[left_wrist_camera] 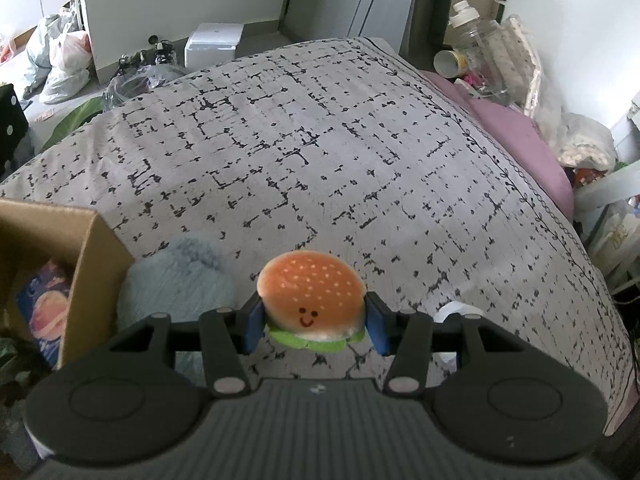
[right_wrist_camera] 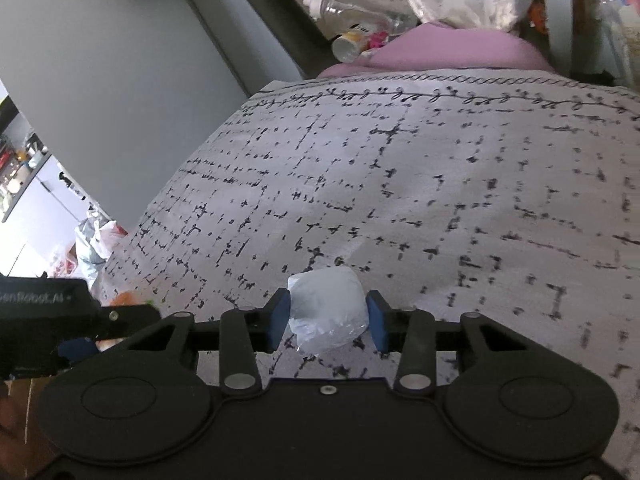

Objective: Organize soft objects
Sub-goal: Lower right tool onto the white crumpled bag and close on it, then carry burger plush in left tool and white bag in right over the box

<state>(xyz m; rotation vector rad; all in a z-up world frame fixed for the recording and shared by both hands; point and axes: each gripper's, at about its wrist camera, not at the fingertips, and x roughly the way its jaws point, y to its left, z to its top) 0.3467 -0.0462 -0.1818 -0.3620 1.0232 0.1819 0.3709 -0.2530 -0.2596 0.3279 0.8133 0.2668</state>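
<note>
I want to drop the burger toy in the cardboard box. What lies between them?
In the left wrist view, a fluffy pale blue plush lies on the bedspread between the burger toy, held in the left claw, and the cardboard box.

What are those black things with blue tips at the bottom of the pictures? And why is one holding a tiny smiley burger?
Those are two hand-held grabbers. A person holds one in each hand, and each carries a camera that looks out along its two fingers. One picture comes from the left gripper. Its blue pads squeeze a soft toy burger above a bed with a grey patterned blanket. Beside it lie a fluffy blue cushion and a cardboard box that already holds some things. The other picture comes from the right gripper. Its pads are closed on a small clear plastic packet over the same blanket. The job is tidying away soft things, so the box is probably where they go.
</note>
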